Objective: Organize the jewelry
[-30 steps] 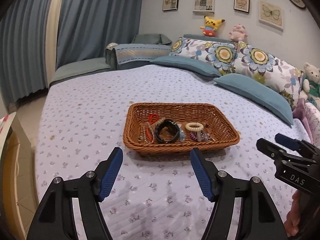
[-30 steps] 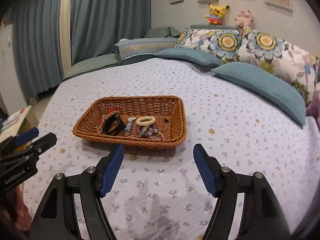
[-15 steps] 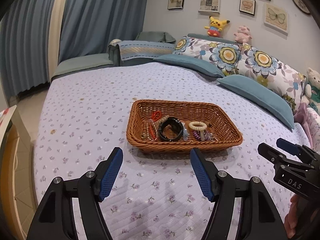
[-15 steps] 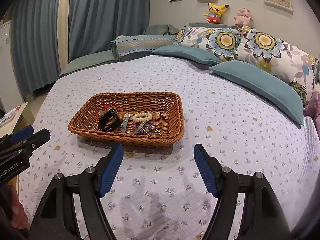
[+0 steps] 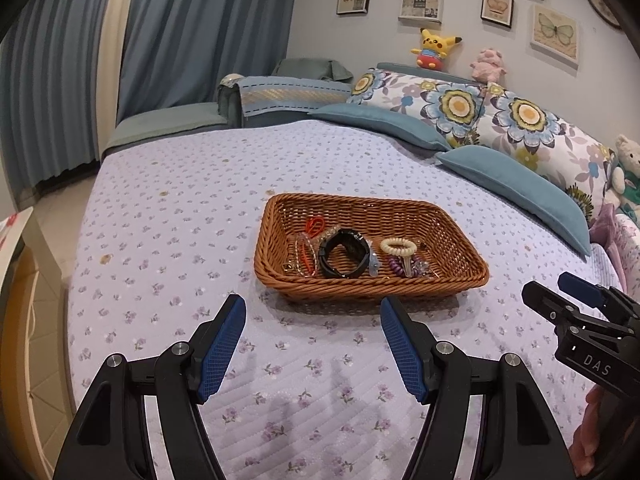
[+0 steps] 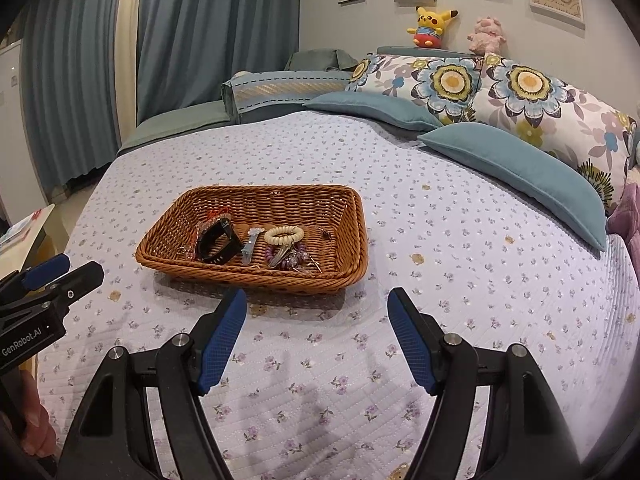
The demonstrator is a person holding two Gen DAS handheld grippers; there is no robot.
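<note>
Both the left tool (image 5: 313,343) and right tool (image 6: 316,340) are gaping wide, empty; jewelry is lying jumbled in the basket (image 5: 460,280), seemingly unsorted.

Floral-quilted bed (image 5: 200,216) — blue curtains (image 5: 200,32), framed pictures (image 5: 554,32) behind.

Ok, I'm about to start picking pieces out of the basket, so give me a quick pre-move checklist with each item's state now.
1. Left claw open, nothing in it: ok.
2. Right claw open, nothing in it: ok.
3. Wicker basket flat on the bed: ok.
4. Black band lying on top, reachable: ok.
5. Cream beaded ring free of the purple beads: cannot tell.
6. Somewhere to sort pieces into: not ok, none in view.
</note>
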